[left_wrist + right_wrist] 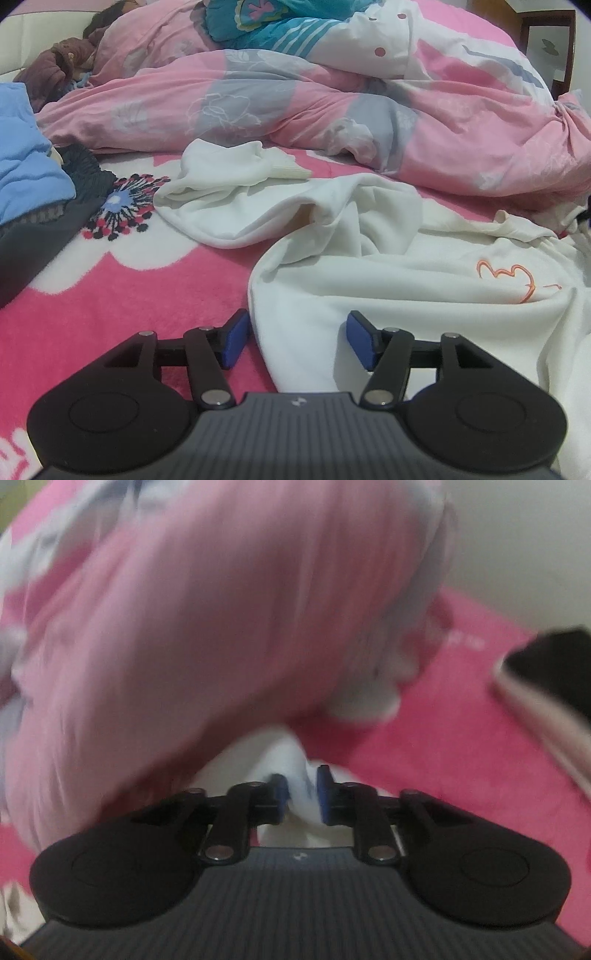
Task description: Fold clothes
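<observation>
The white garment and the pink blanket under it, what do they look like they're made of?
White garment: probably soft matte cotton knit or light fleece; it drapes in rounded folds without shine. Pink blanket: likely plush fleece; its surface looks fuzzy and napped, and the flower print has soft edges.

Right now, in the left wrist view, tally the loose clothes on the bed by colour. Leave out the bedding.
White: 1, the white garment, spread between the open left gripper fingers
Blue: 1, the blue garment
Dark grey: 1, the grey garment
Maroon: 1, the maroon garment
Total: 4
</observation>
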Motion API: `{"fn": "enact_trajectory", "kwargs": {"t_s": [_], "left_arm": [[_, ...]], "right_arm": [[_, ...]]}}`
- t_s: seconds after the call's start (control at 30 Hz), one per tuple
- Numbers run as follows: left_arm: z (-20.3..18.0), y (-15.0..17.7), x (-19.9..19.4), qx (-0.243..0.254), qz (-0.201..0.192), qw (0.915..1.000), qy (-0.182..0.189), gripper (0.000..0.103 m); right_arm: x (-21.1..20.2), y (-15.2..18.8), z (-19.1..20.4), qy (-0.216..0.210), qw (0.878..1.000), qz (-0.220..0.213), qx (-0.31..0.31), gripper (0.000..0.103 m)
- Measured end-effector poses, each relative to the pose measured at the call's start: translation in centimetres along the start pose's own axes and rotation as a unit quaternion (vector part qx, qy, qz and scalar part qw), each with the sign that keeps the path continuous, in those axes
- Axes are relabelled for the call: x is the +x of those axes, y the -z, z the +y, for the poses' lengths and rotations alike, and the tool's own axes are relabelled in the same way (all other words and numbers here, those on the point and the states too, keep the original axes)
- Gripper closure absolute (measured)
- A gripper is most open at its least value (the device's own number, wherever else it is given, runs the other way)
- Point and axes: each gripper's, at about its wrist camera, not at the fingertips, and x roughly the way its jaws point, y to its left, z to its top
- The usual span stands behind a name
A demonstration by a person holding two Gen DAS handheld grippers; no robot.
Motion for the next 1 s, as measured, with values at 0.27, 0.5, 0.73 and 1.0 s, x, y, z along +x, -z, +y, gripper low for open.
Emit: {"fn": "enact_trajectory", "kwargs": {"t_s": [0.27, 0.5, 0.73, 1.0], "left_arm": [[0.4, -0.1, -0.1, -0.010, 0.001, 0.9999, 0.010, 0.041], [0.2, -0.1, -0.6, -0.006, -0.012, 0.9999, 0.001, 0.040], [1.3, 0.6, -6.4, -0.016, -0.083, 0.9960, -0.027, 0.038], [2.2, 6.6, -16.3, -0.067, -0.057, 0.9946, 0.055, 0.038]], "right_arm": [[-12.8, 2.6, -6.3, -0.011, 1.000, -0.013, 0.019, 0.053], [-26.1, 15.7, -11.3, -0.122, 0.988, 0.069, 0.057, 0.051], [-28.5, 27.5, -10.7, -0.231, 0.959, 0.132, 0.095, 0.051], [-23.7, 27.5, -7.8, -0.327, 0.920, 0.149, 0.158, 0.051]]}}
